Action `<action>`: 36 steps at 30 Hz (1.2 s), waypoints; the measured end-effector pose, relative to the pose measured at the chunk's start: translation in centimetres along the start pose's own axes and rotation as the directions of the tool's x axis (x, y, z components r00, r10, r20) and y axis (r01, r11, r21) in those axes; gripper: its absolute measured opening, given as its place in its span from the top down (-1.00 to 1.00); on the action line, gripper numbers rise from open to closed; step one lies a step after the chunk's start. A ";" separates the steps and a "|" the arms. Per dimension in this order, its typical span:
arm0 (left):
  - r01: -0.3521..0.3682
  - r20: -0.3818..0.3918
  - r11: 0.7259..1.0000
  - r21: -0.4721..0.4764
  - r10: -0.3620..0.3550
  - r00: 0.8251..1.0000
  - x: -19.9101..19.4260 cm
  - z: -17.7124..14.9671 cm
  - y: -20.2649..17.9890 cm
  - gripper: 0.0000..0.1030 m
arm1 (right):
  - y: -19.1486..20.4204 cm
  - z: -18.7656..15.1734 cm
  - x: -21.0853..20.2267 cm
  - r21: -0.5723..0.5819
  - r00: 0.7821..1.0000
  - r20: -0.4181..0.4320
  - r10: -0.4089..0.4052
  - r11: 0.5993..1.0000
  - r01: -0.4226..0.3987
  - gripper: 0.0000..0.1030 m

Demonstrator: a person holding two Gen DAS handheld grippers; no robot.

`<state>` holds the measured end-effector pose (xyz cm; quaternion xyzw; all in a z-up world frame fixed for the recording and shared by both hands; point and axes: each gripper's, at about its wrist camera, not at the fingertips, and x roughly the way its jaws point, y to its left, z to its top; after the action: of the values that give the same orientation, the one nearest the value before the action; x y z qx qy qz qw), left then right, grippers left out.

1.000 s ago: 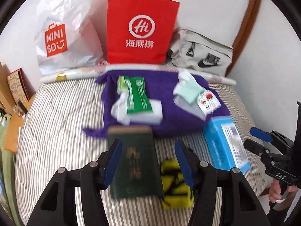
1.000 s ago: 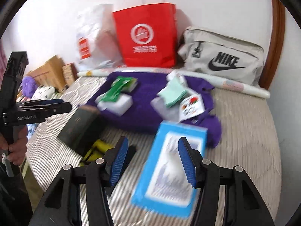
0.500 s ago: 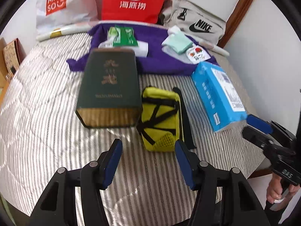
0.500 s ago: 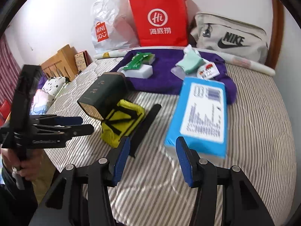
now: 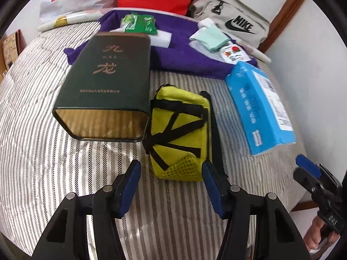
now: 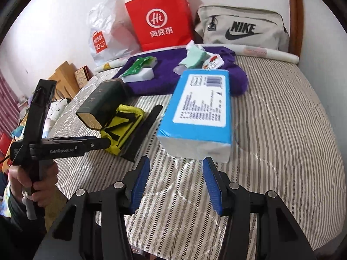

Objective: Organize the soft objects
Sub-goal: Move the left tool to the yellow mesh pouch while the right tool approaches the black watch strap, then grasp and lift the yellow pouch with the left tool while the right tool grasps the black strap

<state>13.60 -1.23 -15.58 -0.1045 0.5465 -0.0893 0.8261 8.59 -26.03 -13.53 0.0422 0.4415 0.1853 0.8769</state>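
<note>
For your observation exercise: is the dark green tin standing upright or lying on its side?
Lying on its side: the dark green tin shows its lettered face upward and gold end toward the camera, beside the yellow pouch.

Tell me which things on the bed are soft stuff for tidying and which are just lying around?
For the job: yellow pouch, blue tissue pack, purple towel, mint cloth, white sponge.

Just lying about: dark green tin, red paper bag, Nike bag, Miniso bag.

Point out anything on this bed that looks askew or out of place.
The dark green tin is a hard thing among soft ones; it lies on its side, touching the yellow pouch. The blue tissue pack lies at a slant to them. Both grippers are open and hold nothing.
</note>
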 end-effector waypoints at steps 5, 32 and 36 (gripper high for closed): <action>-0.006 0.015 1.000 -0.012 0.006 1.000 0.6 0.4 -0.4 -0.09 | -0.6 -0.7 0.5 0.014 1.000 -0.013 0.008 1.000 -0.008 0.01; -0.036 0.068 0.999 0.036 0.034 0.997 -4.6 -6.1 2.2 0.31 | 4.4 -1.4 1.9 -0.066 1.000 -0.013 0.028 0.997 -0.029 0.14; -0.079 0.084 0.997 0.021 0.077 0.994 -5.5 -7.0 3.7 0.31 | 6.4 -1.1 3.7 -0.081 0.998 -0.028 0.048 0.995 -0.050 0.21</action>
<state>5.10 3.24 -14.38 -0.0767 0.5141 -0.0593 0.8522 7.83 -18.82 -15.48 0.0147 0.4440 0.2252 0.8672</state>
